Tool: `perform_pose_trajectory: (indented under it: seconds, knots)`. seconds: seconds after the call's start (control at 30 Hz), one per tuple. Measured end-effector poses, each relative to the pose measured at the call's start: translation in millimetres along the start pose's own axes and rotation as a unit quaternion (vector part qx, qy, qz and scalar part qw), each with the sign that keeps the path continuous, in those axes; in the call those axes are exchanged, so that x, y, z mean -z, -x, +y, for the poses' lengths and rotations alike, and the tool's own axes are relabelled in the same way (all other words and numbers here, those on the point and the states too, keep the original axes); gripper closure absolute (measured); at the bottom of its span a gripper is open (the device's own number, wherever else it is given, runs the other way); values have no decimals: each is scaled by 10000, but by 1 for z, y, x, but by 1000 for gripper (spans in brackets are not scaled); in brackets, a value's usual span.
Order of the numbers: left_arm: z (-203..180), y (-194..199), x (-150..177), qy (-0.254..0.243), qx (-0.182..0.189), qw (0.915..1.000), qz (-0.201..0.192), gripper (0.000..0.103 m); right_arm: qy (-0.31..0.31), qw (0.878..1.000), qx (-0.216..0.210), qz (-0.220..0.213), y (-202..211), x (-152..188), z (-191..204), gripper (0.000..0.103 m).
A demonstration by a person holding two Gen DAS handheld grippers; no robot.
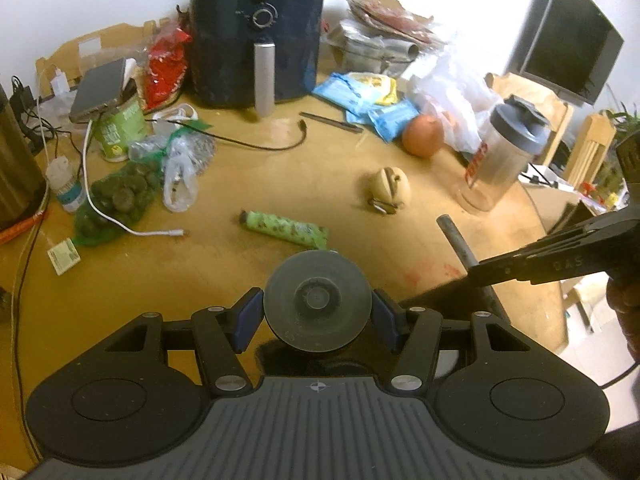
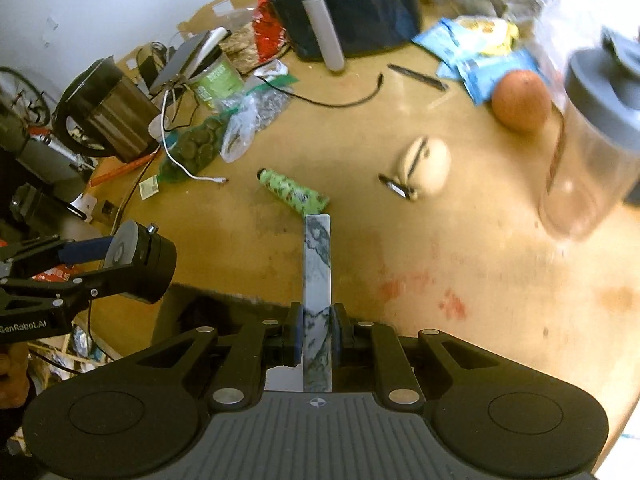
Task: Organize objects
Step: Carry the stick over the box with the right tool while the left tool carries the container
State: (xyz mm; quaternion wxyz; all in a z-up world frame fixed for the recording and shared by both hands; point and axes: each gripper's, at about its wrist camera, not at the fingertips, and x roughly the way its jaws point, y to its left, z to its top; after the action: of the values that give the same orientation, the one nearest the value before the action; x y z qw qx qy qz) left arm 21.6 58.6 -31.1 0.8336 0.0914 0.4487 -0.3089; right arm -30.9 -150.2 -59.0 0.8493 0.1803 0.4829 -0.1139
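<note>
Yellow wood, stained red in spots, spreads under me as the surface (image 2: 480, 280), its near edge running just below both my grippers. My left gripper (image 1: 316, 314) has its jaws closed on a dark round puck-shaped part (image 1: 316, 306), held off the near rim; the right wrist view shows it from the side, beyond the edge. My right gripper (image 2: 316, 336) has its jaws clamped tight on a marbled grey bar (image 2: 317, 264), which points forward over the surface, its tip close to a green printed tube (image 2: 292, 192) lying flat. Around that tube the wood is bare, the widest free room, reaching forward to a black cable (image 1: 256, 144). Right of it sits a pale clip-like object (image 1: 390, 192), then an orange fruit (image 1: 422, 136) and a clear shaker bottle (image 1: 500, 156) near the right rim. Clutter crowds the left: a net of dark round things (image 1: 120, 196), a white cable (image 1: 132, 228), a green can (image 1: 120, 128). A dark air fryer (image 1: 256, 36) stands at the back.
</note>
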Motion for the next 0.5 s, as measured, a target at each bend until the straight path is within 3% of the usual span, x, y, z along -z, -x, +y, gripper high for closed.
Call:
perform_pose_trajectory:
  seconds: [0.5]
  knots:
    - [-19,1,30,-38,199,9994,296,46,-895,9951,359,215,2,40,-1,86]
